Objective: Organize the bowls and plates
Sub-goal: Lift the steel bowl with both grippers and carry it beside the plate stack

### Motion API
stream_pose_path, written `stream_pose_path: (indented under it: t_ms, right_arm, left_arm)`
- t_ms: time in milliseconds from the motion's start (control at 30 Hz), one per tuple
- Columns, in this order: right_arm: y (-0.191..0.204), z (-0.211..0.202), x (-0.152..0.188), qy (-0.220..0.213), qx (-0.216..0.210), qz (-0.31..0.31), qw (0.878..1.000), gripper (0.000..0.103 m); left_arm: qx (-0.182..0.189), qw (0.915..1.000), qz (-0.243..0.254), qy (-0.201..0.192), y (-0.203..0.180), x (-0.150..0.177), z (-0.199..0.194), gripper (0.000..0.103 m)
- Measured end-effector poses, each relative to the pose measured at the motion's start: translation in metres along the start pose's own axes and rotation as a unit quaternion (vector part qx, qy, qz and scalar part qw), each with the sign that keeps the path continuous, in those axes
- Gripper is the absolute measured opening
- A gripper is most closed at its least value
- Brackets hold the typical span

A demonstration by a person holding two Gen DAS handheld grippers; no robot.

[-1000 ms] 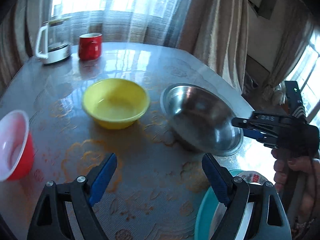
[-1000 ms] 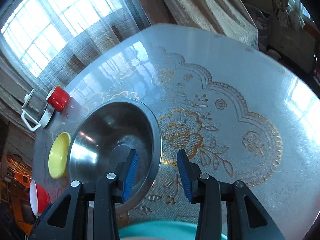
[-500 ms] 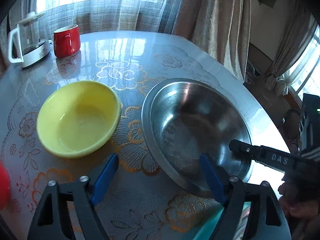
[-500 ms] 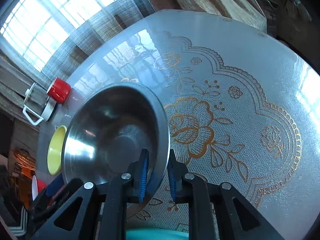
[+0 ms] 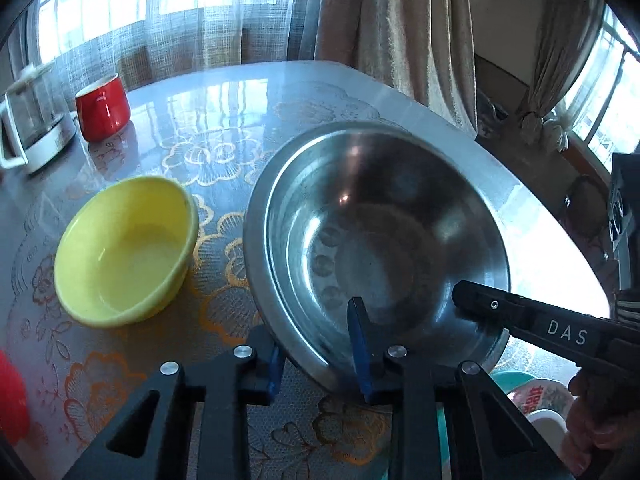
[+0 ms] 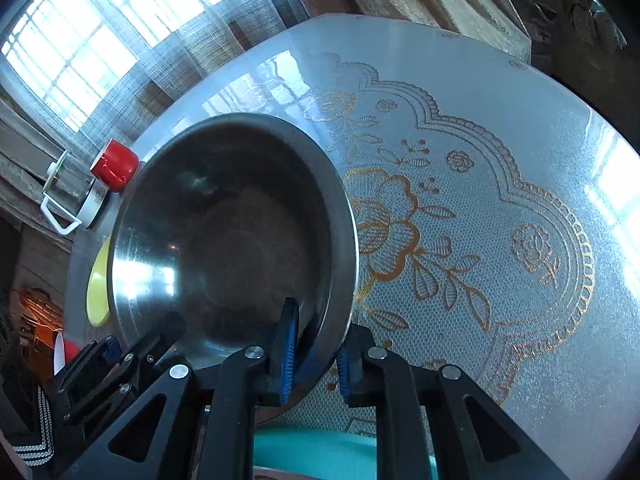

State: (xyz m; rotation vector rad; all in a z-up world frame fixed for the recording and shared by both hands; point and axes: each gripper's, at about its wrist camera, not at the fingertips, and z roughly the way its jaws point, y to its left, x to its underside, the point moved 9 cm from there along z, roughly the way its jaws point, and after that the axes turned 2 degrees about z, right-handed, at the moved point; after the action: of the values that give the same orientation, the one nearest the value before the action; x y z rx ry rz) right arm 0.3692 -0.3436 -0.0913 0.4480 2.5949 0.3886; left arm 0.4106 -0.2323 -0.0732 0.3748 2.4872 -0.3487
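The steel bowl [image 5: 380,240] stands on the lace-patterned table [image 6: 480,240] and looks tipped toward the cameras. My left gripper [image 5: 316,356] straddles its near rim, one blue pad outside and one inside; the jaws are closing and both pads touch the metal. My right gripper [image 6: 316,360] is shut on the bowl's [image 6: 232,240] right-hand rim. In the left wrist view its upper finger [image 5: 520,318] reaches into the bowl from the right. A yellow bowl [image 5: 124,252] sits just left of the steel one.
A red mug [image 5: 103,108] and a glass kettle [image 5: 32,120] stand at the far left. A red bowl [image 5: 10,396] shows at the left edge. A teal plate [image 6: 340,452] with a white patterned dish [image 5: 540,396] lies at the near edge. A hand [image 5: 592,424] holds the right gripper.
My left gripper came forward from the open table to the steel bowl's near rim and narrowed around it. The right gripper's jaws shut on the rim, and the bowl tipped up.
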Motion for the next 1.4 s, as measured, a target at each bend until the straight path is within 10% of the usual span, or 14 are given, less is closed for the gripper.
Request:
stream_pose_path:
  t_ms: [667,1400]
  right_arm:
    - [0.052,-0.062,0.052,-0.042,-0.066,-0.032,0.996,0.017]
    - [0.129,-0.115,0.162,-0.052,-0.151,-0.076,0.984,0.017]
  left_arm:
    - [-0.034,0.9941,-0.049,-0.090,0.033,0.037,-0.103,0.030]
    - [-0.097,0.9781,-0.083,-0.164,0.080,0.146,-0.226,0.030]
